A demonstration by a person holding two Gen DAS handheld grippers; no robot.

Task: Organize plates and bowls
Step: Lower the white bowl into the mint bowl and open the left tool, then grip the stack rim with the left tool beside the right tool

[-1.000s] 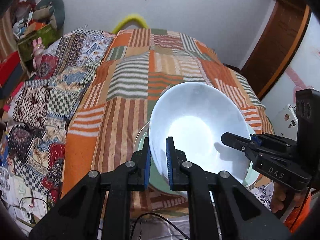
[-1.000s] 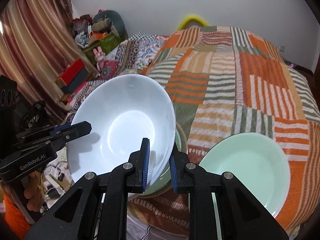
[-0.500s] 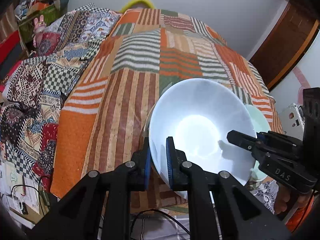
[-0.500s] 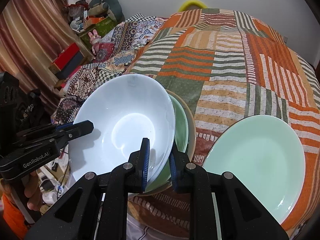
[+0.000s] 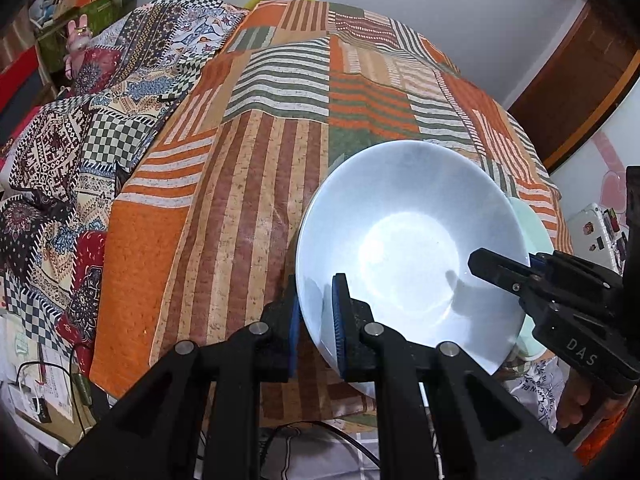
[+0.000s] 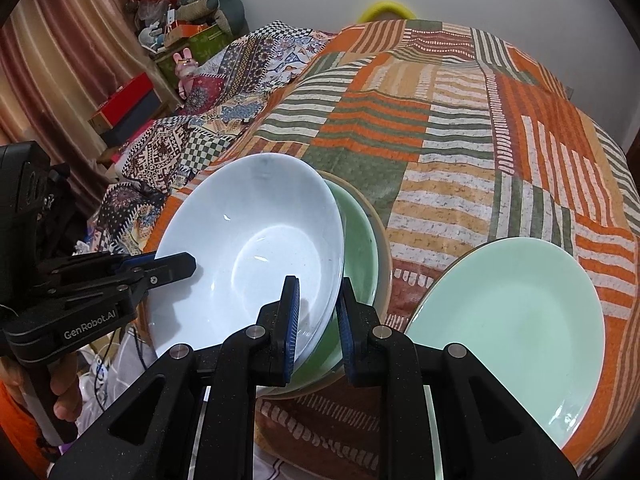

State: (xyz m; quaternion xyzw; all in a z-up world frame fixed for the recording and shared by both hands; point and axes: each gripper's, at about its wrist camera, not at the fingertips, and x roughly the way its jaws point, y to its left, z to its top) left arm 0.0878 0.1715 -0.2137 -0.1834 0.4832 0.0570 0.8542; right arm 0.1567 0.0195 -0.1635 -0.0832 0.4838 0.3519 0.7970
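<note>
A white bowl (image 5: pixel 408 252) (image 6: pixel 256 256) hangs tilted between both grippers, low over a green bowl (image 6: pixel 358 236) that sits inside a tan-rimmed dish (image 6: pixel 382 236) on the striped bed cover. My left gripper (image 5: pixel 316 320) is shut on the white bowl's near-left rim. My right gripper (image 6: pixel 318 316) is shut on its opposite rim; in the left wrist view that same right gripper (image 5: pixel 504 268) shows at the bowl's right edge, and the left gripper (image 6: pixel 160 266) appears at the left of the right wrist view. A pale green plate (image 6: pixel 516 320) lies flat to the right.
The patchwork bed cover (image 5: pixel 280 120) stretches away behind the dishes. A patterned blanket (image 5: pixel 80 140) is bunched on the left, with boxes and soft toys (image 6: pixel 188 36) beyond. Cables and papers (image 5: pixel 40 380) lie on the floor at the bed's near-left edge.
Both grippers have lowered the white bowl toward the green bowl on the bed. The grips on the rim are unchanged.
</note>
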